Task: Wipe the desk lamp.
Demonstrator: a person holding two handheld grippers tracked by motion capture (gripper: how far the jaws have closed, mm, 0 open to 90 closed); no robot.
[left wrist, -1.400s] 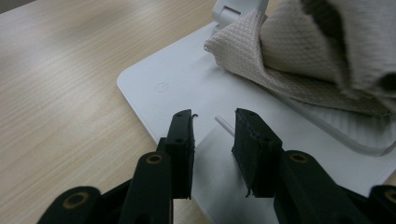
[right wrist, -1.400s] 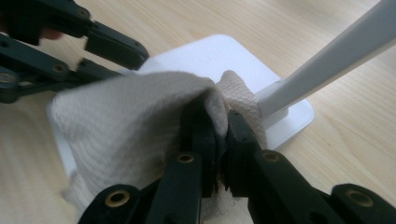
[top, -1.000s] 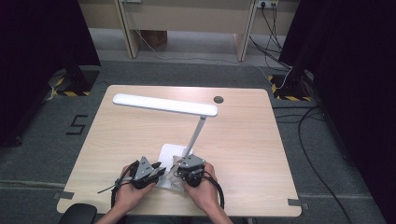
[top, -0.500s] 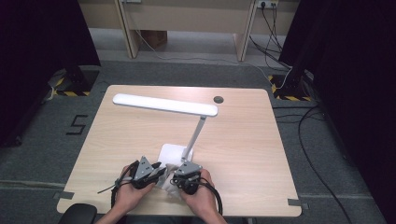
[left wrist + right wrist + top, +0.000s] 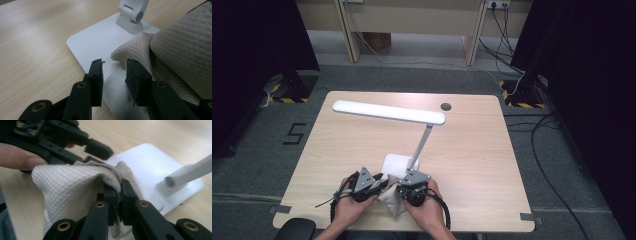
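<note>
A beige paper towel [image 5: 72, 187] lies bunched over the near corner of the white lamp base [image 5: 100, 42], which stands near the front edge of the worktop [image 5: 492, 150]. The right claw [image 5: 118, 192] is clenched on a fold of the towel, pinching it tight above the base. The left claw [image 5: 113, 75] is released: its jaws have just been opening, with nothing between them, and the towel's loose edge sits just beyond its tips. The towel looks light, soft and limp, with a quilted surface that should give the pads good grip, but it will crumple and slide instead of keeping its shape, and it may tear if both claws pull hard in opposite directions. The best hold seems to be a thick, gathered fold, not a single thin edge. The lamp arm [image 5: 421, 145] rises from the base just behind, so a wide wipe could bump it, though the base looks heavy enough to stay put.
</note>
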